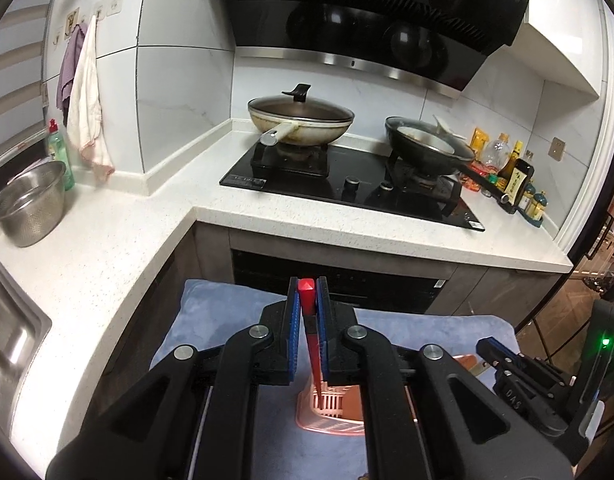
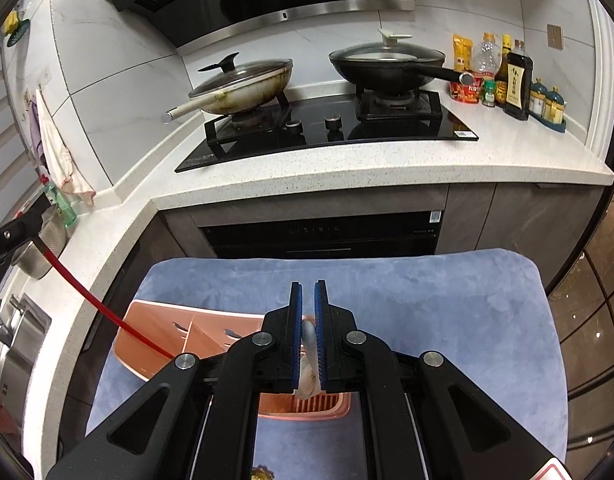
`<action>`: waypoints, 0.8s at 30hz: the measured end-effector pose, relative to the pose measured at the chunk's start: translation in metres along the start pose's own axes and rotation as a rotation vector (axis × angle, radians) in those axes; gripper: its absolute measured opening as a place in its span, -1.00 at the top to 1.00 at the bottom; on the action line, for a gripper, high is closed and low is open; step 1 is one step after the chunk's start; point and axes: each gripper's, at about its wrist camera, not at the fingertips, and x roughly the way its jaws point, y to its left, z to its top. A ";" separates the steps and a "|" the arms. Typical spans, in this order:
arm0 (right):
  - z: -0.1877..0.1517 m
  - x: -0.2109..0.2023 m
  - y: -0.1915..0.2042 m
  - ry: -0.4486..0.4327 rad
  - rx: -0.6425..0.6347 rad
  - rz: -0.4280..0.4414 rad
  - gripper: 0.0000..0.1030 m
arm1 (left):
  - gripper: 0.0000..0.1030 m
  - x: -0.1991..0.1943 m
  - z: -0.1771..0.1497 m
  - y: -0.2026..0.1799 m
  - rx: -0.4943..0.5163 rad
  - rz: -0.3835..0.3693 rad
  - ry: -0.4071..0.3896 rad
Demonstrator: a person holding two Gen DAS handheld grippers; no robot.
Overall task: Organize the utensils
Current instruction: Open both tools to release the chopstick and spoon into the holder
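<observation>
Above the pink rack (image 2: pixel 155 344), the left hand-held gripper (image 1: pixel 307 308) pinches a red chopstick (image 1: pixel 309 320); the right hand-held gripper (image 2: pixel 307 312) clamps a pale spoon (image 2: pixel 309 356).

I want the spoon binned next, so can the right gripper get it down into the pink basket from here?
Probably yes. The right gripper holds the spoon right above the basket, whose compartment below looks open; the red utensil enters farther left.
</observation>
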 end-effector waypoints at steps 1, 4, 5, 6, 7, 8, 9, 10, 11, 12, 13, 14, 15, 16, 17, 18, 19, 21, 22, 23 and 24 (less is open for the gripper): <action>0.000 -0.002 -0.001 -0.013 0.003 -0.002 0.83 | 0.83 0.000 -0.002 0.001 0.000 0.010 -0.006; 0.001 -0.007 -0.003 -0.022 0.004 -0.004 0.74 | 0.41 -0.003 -0.004 0.002 -0.007 0.020 -0.013; 0.002 -0.010 -0.004 -0.027 0.008 -0.003 0.71 | 0.21 -0.004 -0.004 0.003 -0.011 0.022 -0.019; 0.001 -0.013 -0.005 -0.031 0.011 -0.002 0.67 | 0.14 -0.007 -0.005 0.004 -0.013 0.028 -0.029; 0.001 -0.016 -0.005 -0.035 0.013 0.001 0.57 | 0.05 -0.010 -0.006 0.004 -0.013 0.031 -0.038; 0.000 -0.021 -0.006 -0.041 0.013 0.003 0.50 | 0.02 -0.013 -0.007 0.004 -0.009 0.033 -0.042; -0.001 -0.025 -0.006 -0.046 0.012 0.003 0.49 | 0.01 -0.015 -0.007 0.004 -0.006 0.034 -0.043; -0.003 -0.030 -0.006 -0.049 0.009 0.007 0.49 | 0.01 -0.018 -0.009 0.004 -0.003 0.035 -0.043; -0.005 -0.035 -0.006 -0.052 0.008 0.013 0.49 | 0.01 -0.021 -0.012 0.004 0.002 0.037 -0.043; -0.007 -0.040 -0.007 -0.054 0.008 0.016 0.49 | 0.01 -0.024 -0.014 0.005 0.003 0.040 -0.041; -0.011 -0.046 -0.007 -0.058 0.008 0.022 0.49 | 0.01 -0.027 -0.016 0.006 0.004 0.041 -0.040; -0.014 -0.052 -0.008 -0.062 0.010 0.028 0.47 | 0.01 -0.032 -0.020 0.006 0.006 0.041 -0.041; -0.019 -0.061 -0.009 -0.066 0.013 0.035 0.46 | 0.01 -0.036 -0.023 0.007 0.009 0.046 -0.040; -0.023 -0.067 -0.010 -0.069 0.016 0.041 0.43 | 0.01 -0.042 -0.028 0.008 0.013 0.051 -0.041; -0.029 -0.077 -0.011 -0.074 0.020 0.048 0.42 | 0.01 -0.046 -0.031 0.008 0.017 0.054 -0.041; -0.034 -0.083 -0.011 -0.078 0.023 0.050 0.41 | 0.01 -0.052 -0.036 0.009 0.020 0.059 -0.040; -0.041 -0.092 -0.012 -0.079 0.025 0.050 0.40 | 0.00 -0.056 -0.040 0.010 0.023 0.060 -0.038; -0.054 -0.106 -0.014 -0.081 0.026 0.049 0.39 | 0.00 -0.069 -0.052 0.013 0.024 0.064 -0.030; -0.061 -0.113 -0.015 -0.081 0.028 0.050 0.39 | -0.03 -0.076 -0.061 0.015 0.022 0.060 -0.022; -0.071 -0.123 -0.017 -0.078 0.029 0.047 0.39 | -0.06 -0.082 -0.067 0.017 0.022 0.060 -0.016; -0.079 -0.129 -0.018 -0.077 0.029 0.041 0.39 | -0.08 -0.089 -0.075 0.019 0.022 0.061 -0.013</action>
